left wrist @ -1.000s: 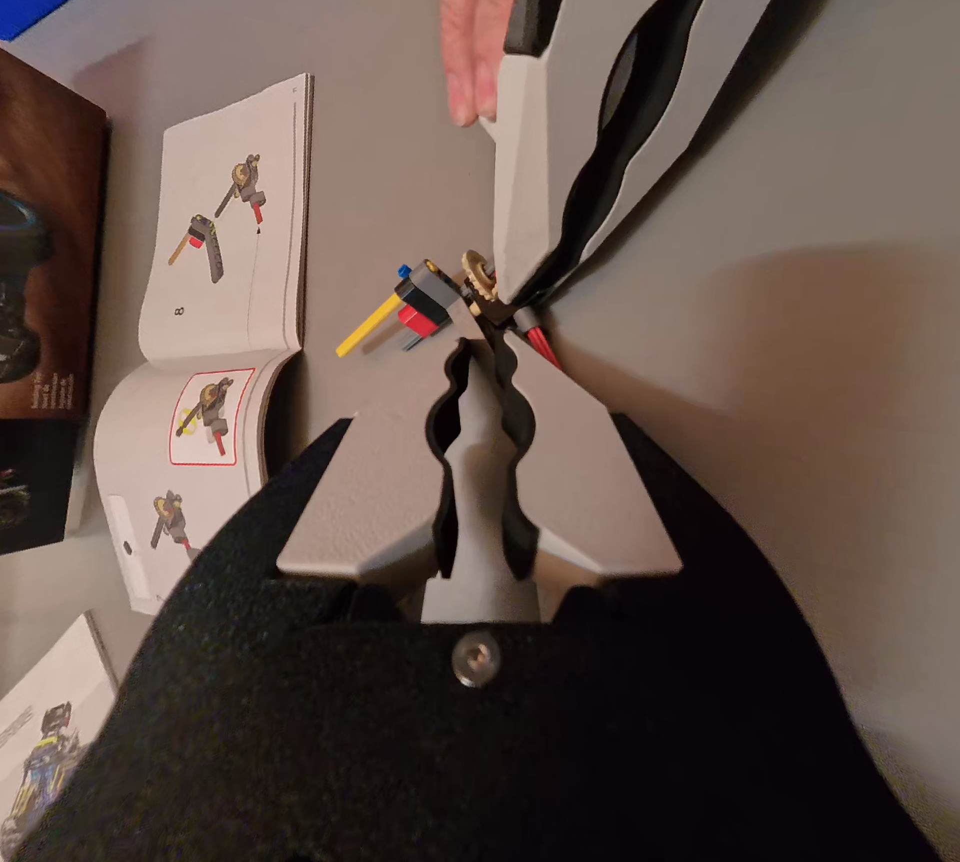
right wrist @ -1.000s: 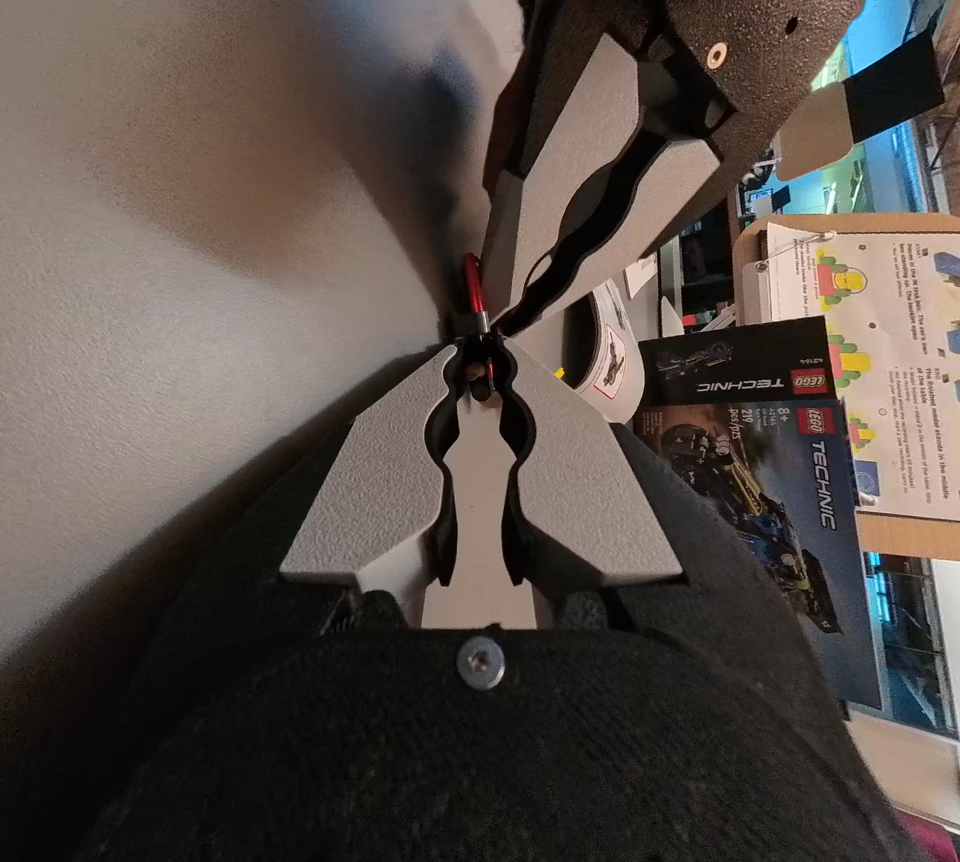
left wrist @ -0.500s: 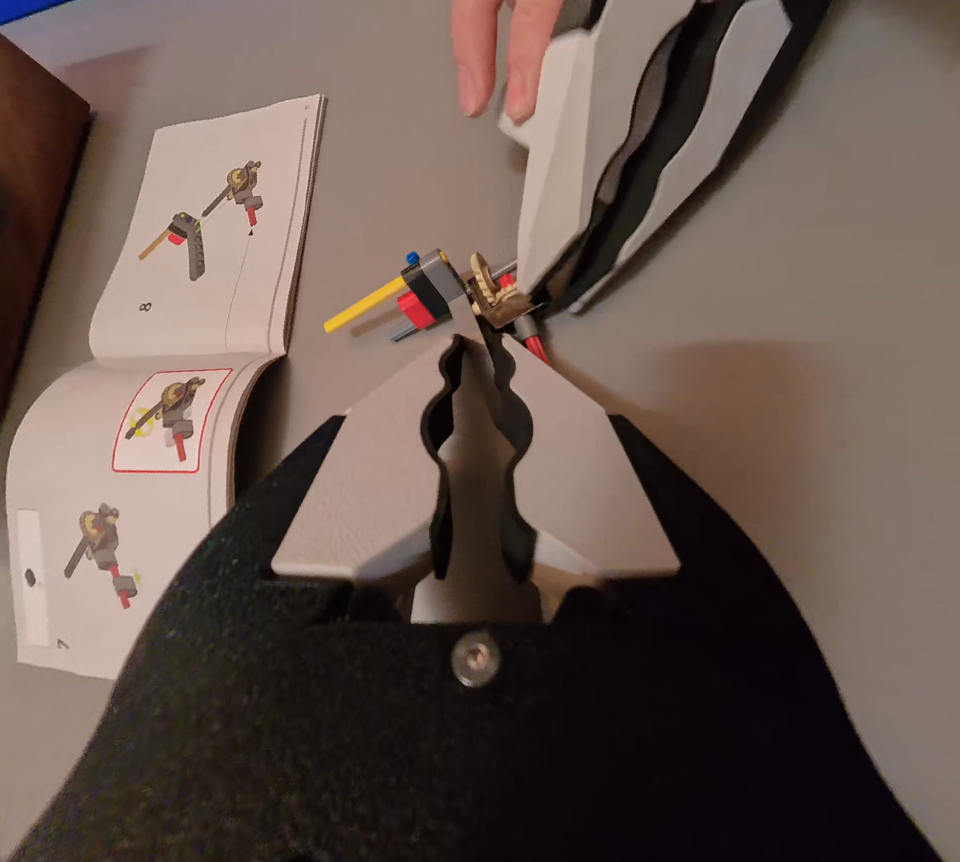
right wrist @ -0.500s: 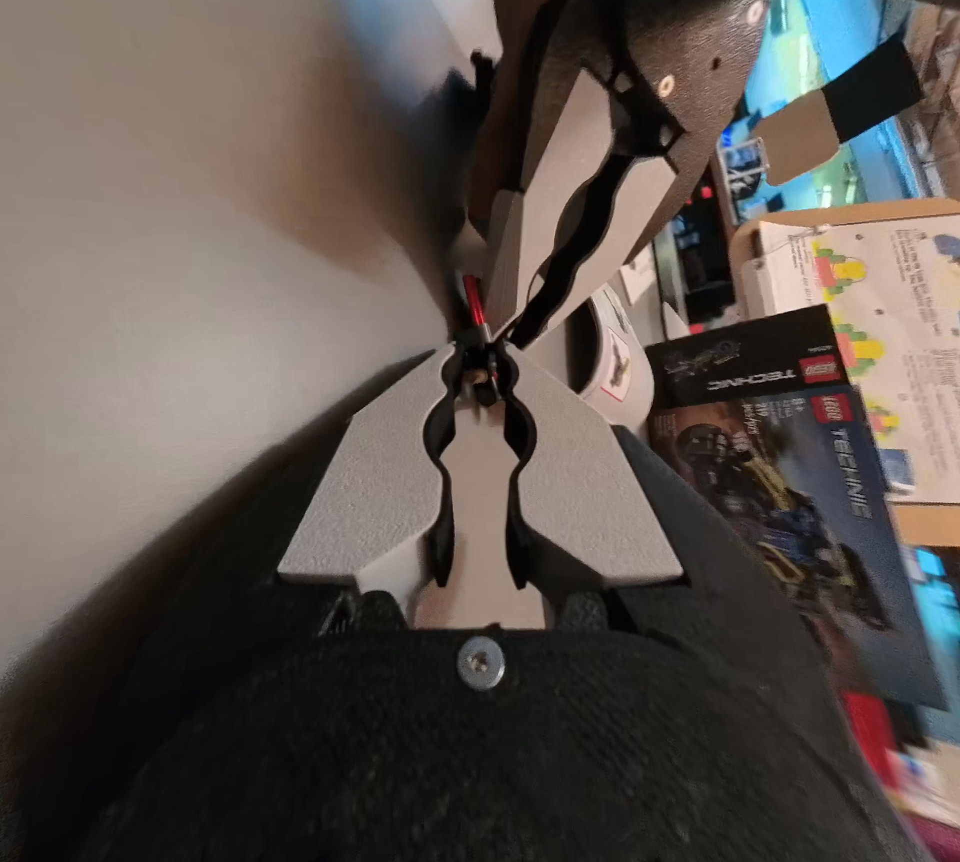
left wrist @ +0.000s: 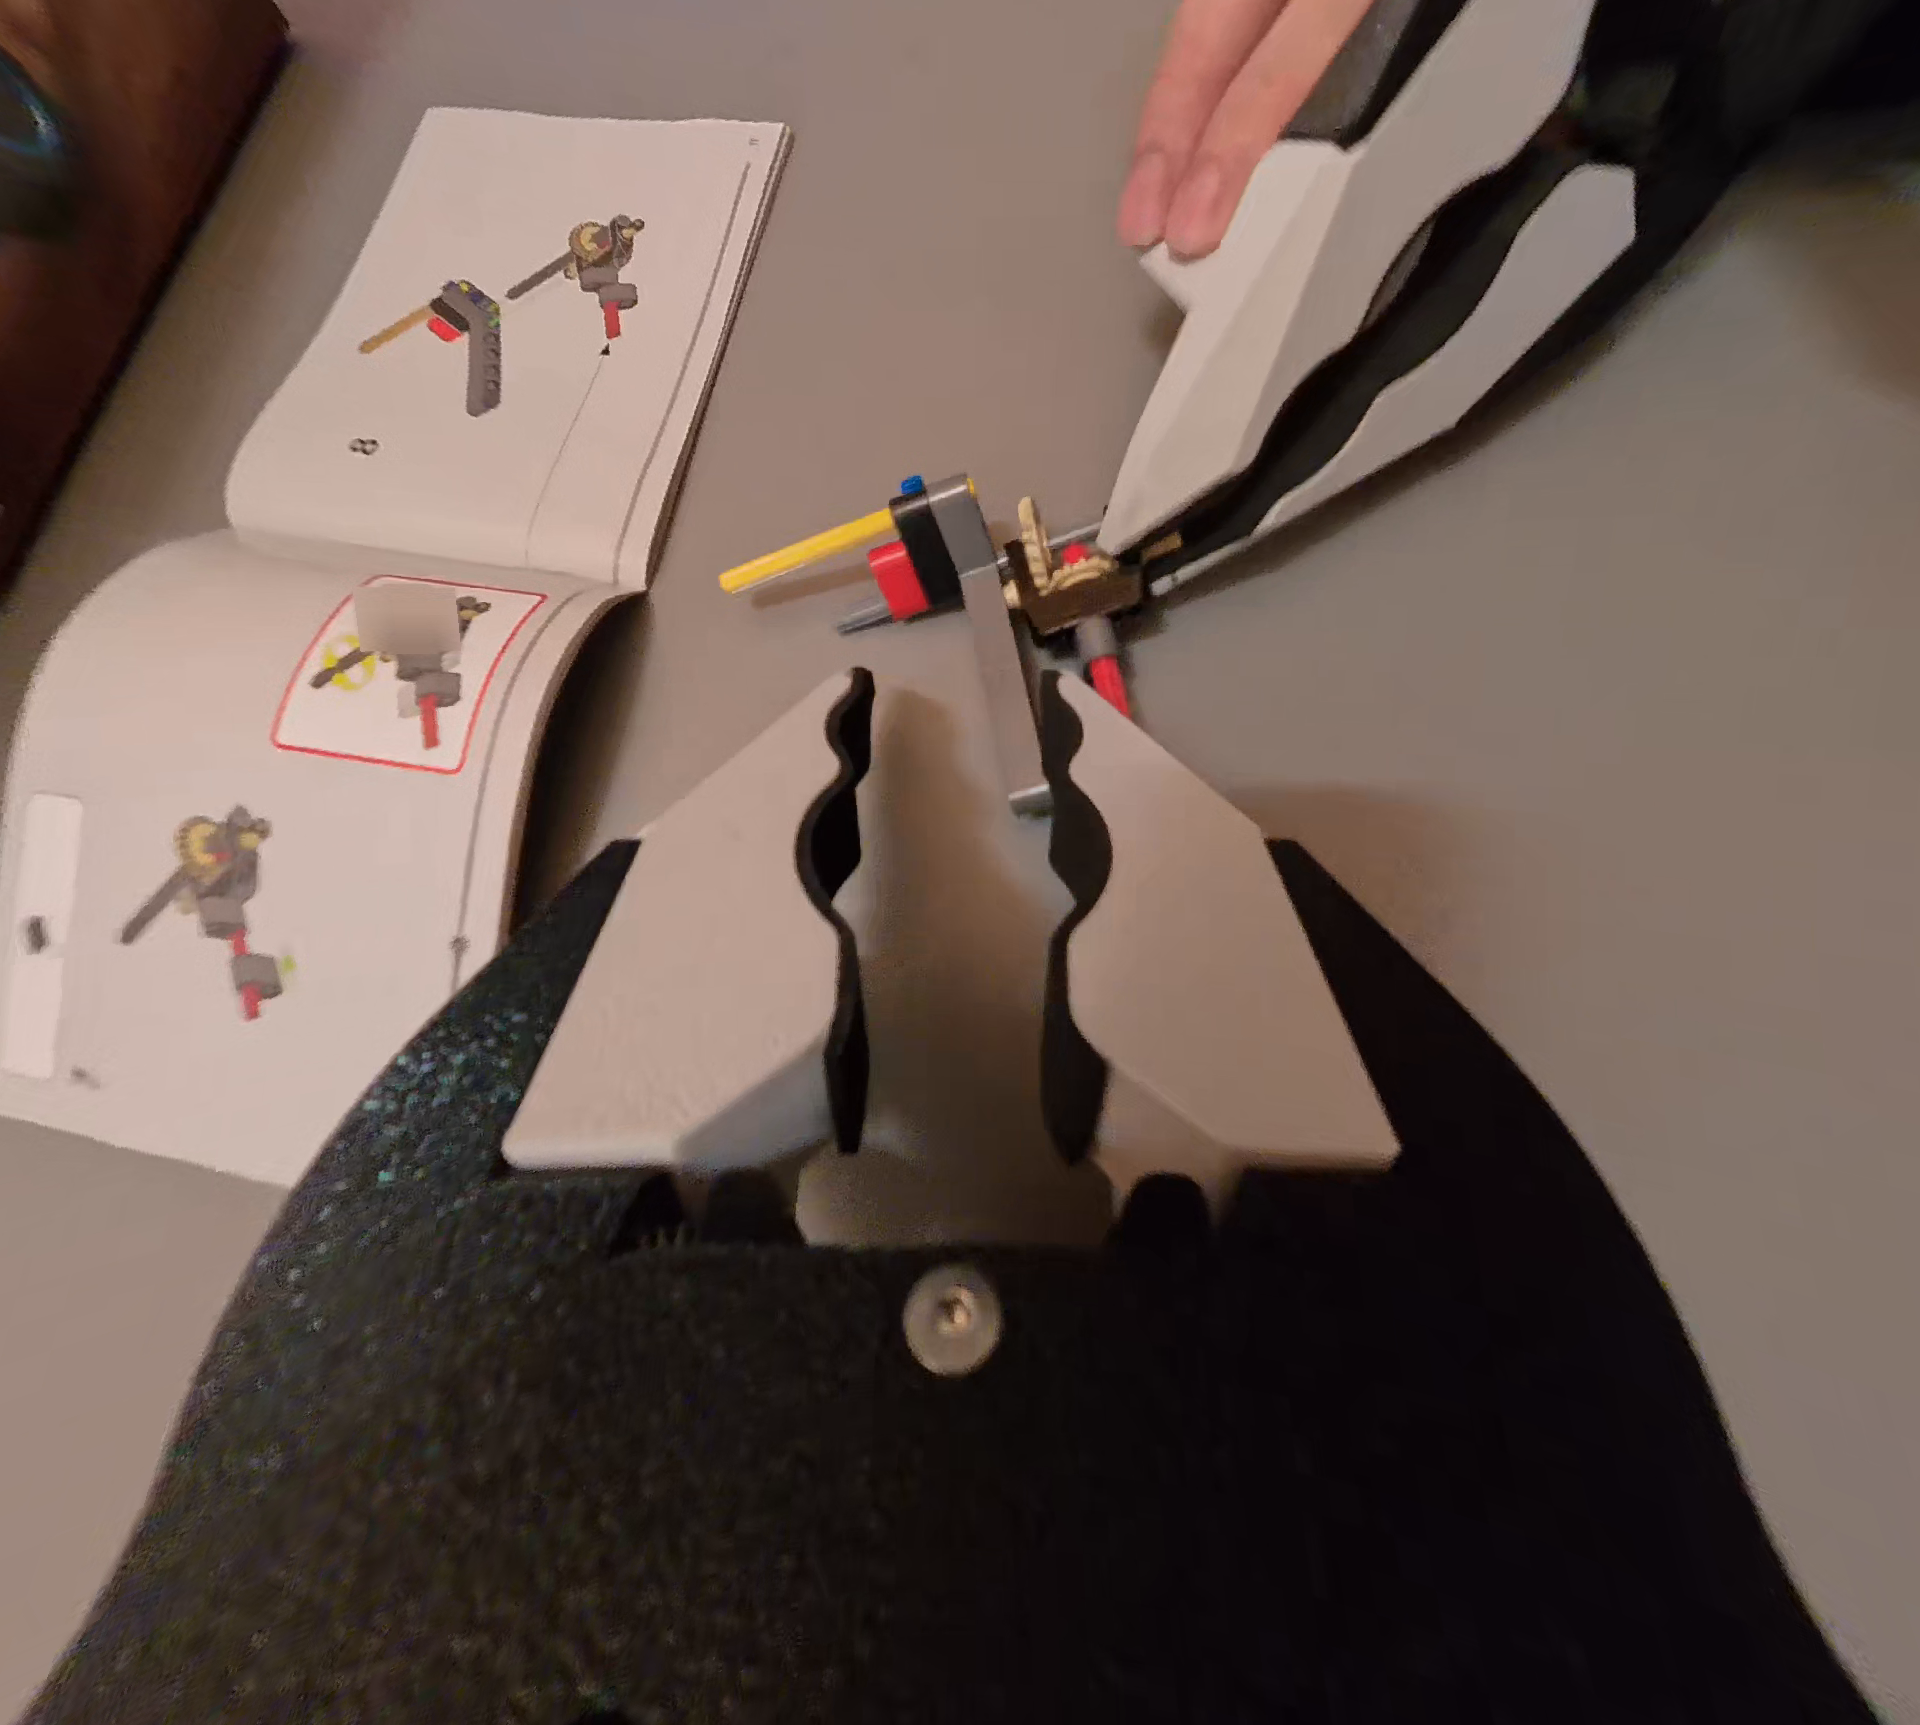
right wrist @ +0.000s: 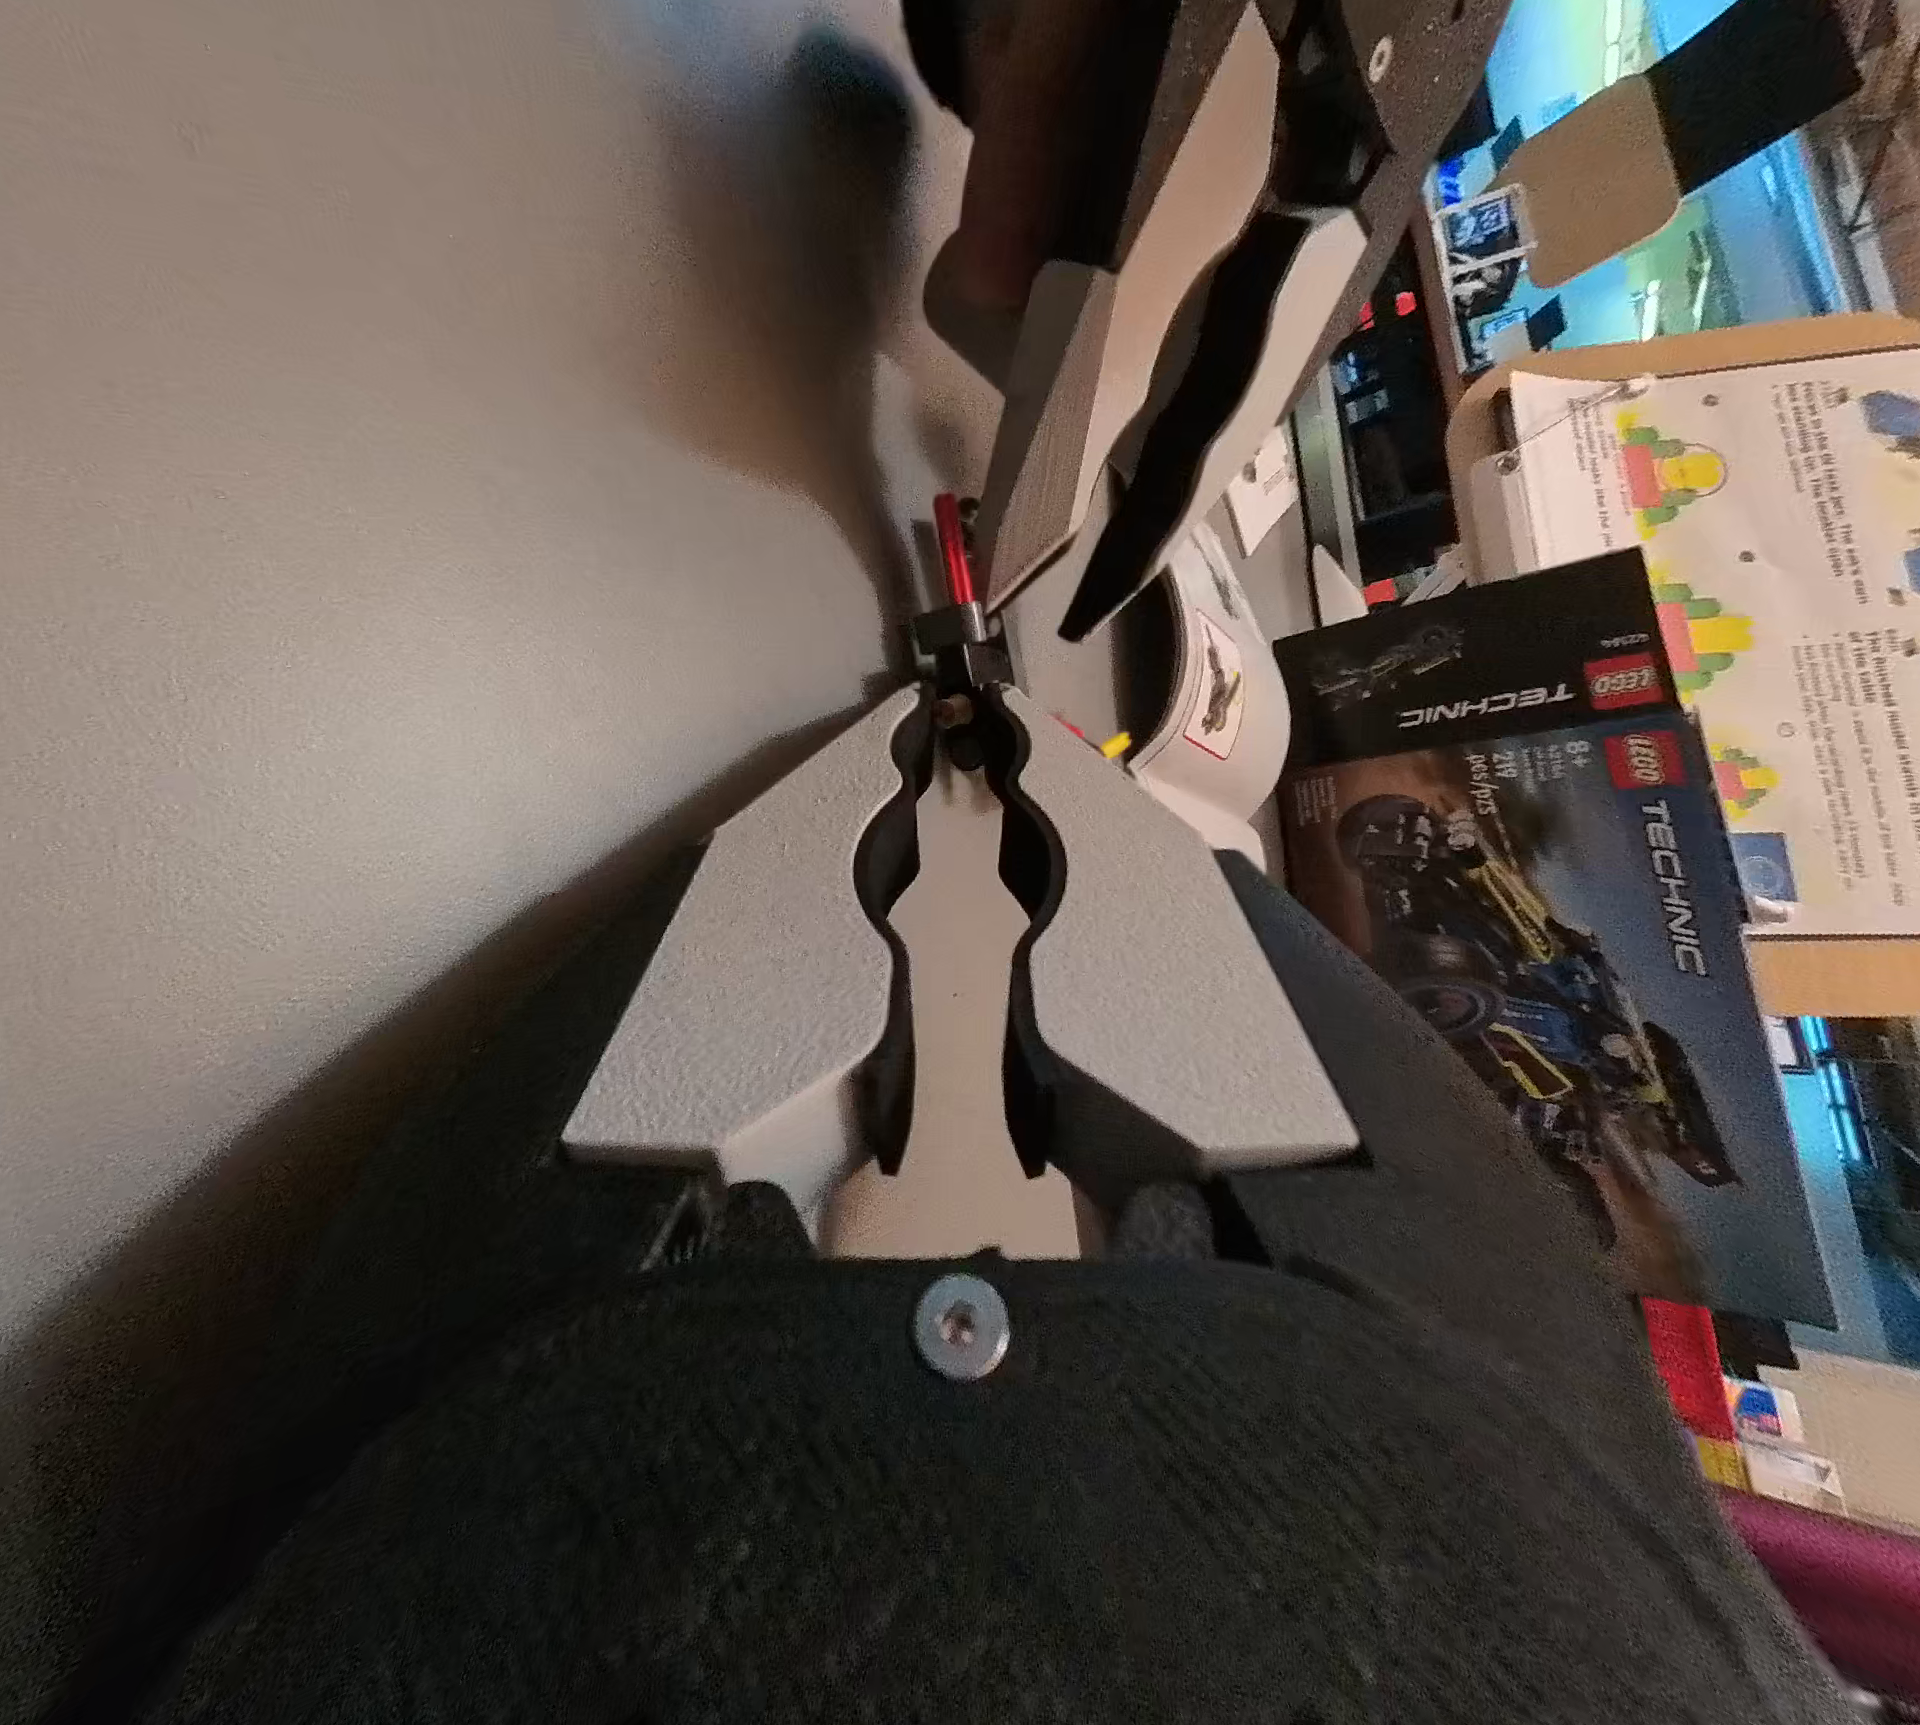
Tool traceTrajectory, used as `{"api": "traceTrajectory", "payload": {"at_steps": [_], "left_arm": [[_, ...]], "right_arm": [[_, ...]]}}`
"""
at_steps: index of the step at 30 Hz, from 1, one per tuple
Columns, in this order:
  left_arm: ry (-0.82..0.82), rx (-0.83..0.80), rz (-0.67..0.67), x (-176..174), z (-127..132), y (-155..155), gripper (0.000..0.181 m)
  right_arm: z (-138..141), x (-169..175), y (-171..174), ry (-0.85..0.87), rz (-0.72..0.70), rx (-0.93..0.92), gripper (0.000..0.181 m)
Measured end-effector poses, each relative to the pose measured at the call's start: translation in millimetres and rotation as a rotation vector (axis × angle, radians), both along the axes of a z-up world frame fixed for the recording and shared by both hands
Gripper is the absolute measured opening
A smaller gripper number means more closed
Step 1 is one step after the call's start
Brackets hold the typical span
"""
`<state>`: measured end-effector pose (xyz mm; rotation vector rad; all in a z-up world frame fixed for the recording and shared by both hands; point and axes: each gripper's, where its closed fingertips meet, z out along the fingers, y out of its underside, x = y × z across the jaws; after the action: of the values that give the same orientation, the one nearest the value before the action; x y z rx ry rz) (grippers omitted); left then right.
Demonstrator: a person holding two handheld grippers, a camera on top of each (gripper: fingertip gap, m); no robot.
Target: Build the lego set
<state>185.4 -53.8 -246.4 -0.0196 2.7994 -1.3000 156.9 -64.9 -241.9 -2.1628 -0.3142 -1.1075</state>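
A small lego assembly (left wrist: 935,548) lies low over the grey table (left wrist: 1455,844). It has a yellow axle (left wrist: 805,551), black and red pieces, a tan gear (left wrist: 1060,563), a red axle (left wrist: 1110,673) and a grey beam (left wrist: 1000,688). My left gripper (left wrist: 951,699) is open, and the beam reaches into the gap near its right finger. My right gripper (left wrist: 1127,548) comes in from the upper right and is shut on the assembly's gear end. In the right wrist view it (right wrist: 961,711) pinches the black connector (right wrist: 961,652), with the red axle (right wrist: 951,553) beyond and the open left gripper (right wrist: 1034,615) above.
An open instruction booklet (left wrist: 468,480) lies left of the assembly. A brown box (left wrist: 104,117) stands at the far left. A person's hand (left wrist: 1247,65) rests on the right gripper. The set's box (right wrist: 1558,896) and a cardboard sheet with a printed page (right wrist: 1714,532) stand behind. Both grippers' tips are close together, under 4 cm apart.
My left gripper has opened and let go of the assembly, drawing back a little. My right gripper has kept its hold and swung round to the right.
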Motion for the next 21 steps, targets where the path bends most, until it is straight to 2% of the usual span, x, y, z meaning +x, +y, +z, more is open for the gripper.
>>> {"api": "traceTrajectory", "payload": {"at_steps": [2,5,8,12,14,16,17,18,19,21], "left_arm": [[-0.027,0.012,-0.014,-0.3,2.8,7.4,0.034],[0.087,-0.031,0.007,-7.4,8.5,5.6,0.041],[0.104,0.013,0.003,-15.8,2.7,2.2,0.052],[0.114,0.056,0.020,-21.0,-7.0,-6.1,0.044],[0.136,0.034,0.025,-23.8,-5.4,-10.4,0.043],[0.172,0.014,0.030,-25.9,-3.5,-12.5,0.037],[0.185,0.009,0.046,-24.0,-3.4,-12.5,0.037],[0.197,0.004,0.058,-22.5,-3.2,-12.6,0.036],[0.212,0.001,0.063,-22.0,-3.8,-12.5,0.036],[0.224,0.003,0.065,-21.6,-6.0,-12.4,0.036]], "right_arm": [[-0.1,-3.1,2.4,0.015,0.019,0.020,0.007],[-1.5,-1.7,2.0,-0.035,0.021,-0.012,0.007],[-1.2,-5.4,5.5,-0.026,0.041,-0.001,0.009],[13.1,-10.6,3.9,0.057,0.072,0.139,0.031],[29.4,-6.3,-6.1,0.154,0.045,0.266,0.038],[43.8,7.2,-20.7,0.338,-0.025,0.406,0.038],[41.5,14.8,-26.7,0.489,-0.065,0.449,0.040],[34.9,14.8,-27.9,0.657,-0.050,0.446,0.051],[30.2,15.3,-28.2,0.780,-0.027,0.435,0.051],[18.7,17.5,-28.5,0.903,0.023,0.371,0.055]]}}
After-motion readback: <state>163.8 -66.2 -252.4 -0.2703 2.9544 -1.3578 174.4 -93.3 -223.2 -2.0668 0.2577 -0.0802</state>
